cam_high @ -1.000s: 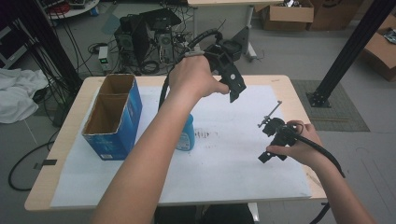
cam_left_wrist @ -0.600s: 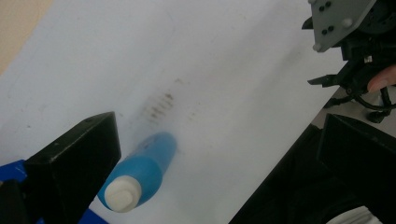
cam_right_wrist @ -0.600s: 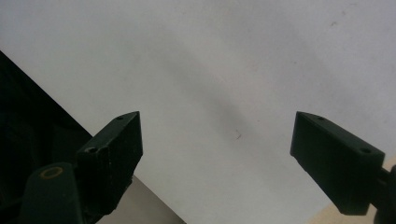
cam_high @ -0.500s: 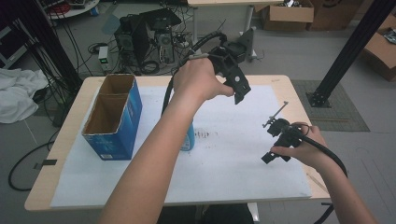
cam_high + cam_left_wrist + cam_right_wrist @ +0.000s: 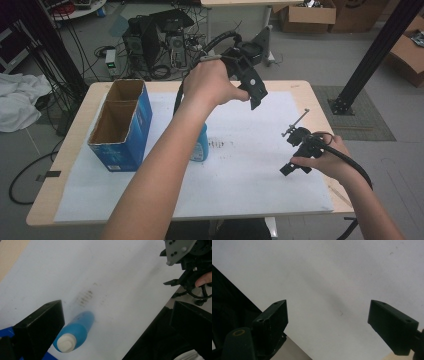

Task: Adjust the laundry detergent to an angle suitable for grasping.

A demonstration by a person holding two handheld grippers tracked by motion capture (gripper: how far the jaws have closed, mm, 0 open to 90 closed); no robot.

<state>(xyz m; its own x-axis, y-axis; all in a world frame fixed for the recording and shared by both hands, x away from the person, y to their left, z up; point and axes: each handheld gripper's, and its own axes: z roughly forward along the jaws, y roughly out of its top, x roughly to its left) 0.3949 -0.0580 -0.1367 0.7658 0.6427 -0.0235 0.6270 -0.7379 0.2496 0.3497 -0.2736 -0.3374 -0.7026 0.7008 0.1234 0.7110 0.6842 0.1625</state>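
Note:
My left gripper [image 5: 254,94] is held high over the back of the table, open and empty. In the left gripper view its jaws [image 5: 117,315] stand wide apart, looking down on a blue bottle [image 5: 75,332] with a white cap, upright on the white paper. In the high view the bottle [image 5: 201,146] is half hidden behind the left forearm. My right gripper [image 5: 295,161] sits low over the paper near the right edge. Its jaws [image 5: 327,315] are open with only bare paper between them. That gripper [image 5: 190,272] also appears far off in the left gripper view.
A tall open blue cardboard box [image 5: 120,125] stands at the left of the table [image 5: 310,89]. White paper [image 5: 260,170] covers most of the top, with a dark smudge [image 5: 220,145] beside the bottle. Cables, computer gear and boxes lie on the floor beyond.
The left hand and its gripper have drifted slightly to the right and up. The right gripper has barely shifted. Both stay open.

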